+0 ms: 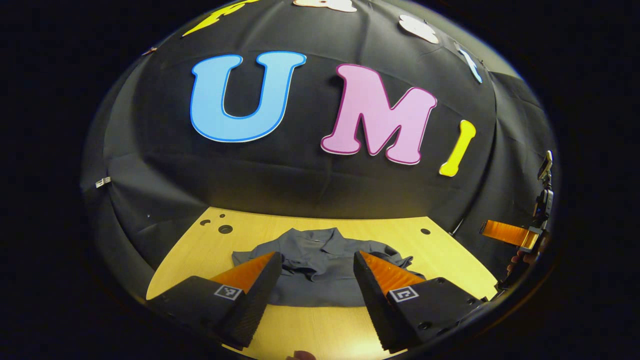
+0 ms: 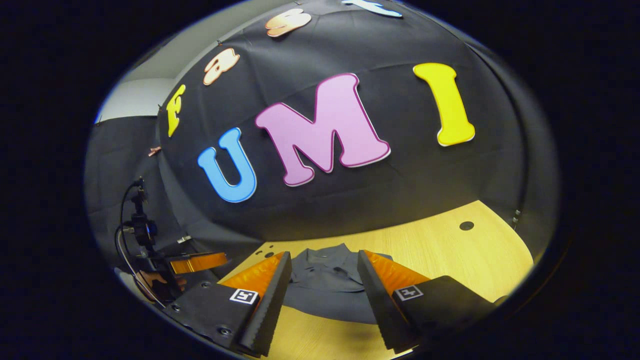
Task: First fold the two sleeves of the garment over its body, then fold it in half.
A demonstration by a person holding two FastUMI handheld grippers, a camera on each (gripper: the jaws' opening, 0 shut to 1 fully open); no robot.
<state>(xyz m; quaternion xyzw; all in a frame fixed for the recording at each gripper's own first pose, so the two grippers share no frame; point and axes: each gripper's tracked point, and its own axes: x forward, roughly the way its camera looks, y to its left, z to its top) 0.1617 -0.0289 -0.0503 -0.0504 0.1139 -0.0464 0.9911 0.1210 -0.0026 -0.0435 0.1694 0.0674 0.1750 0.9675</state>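
A grey collared garment lies on the light wooden table, collar toward the far wall, its sleeves drawn in over the body in rumpled folds. My left gripper hovers open above its near part with nothing between the fingers. In the right gripper view the same garment lies ahead, and my right gripper is open over it, also holding nothing. The other gripper shows at the far right edge of the left gripper view, and at the lower left of the right gripper view, held by a hand.
The table has small round holes near its back left corner and another hole at the right. The black cloth wall rises right behind the table. A camera on a cabled stand is at the left.
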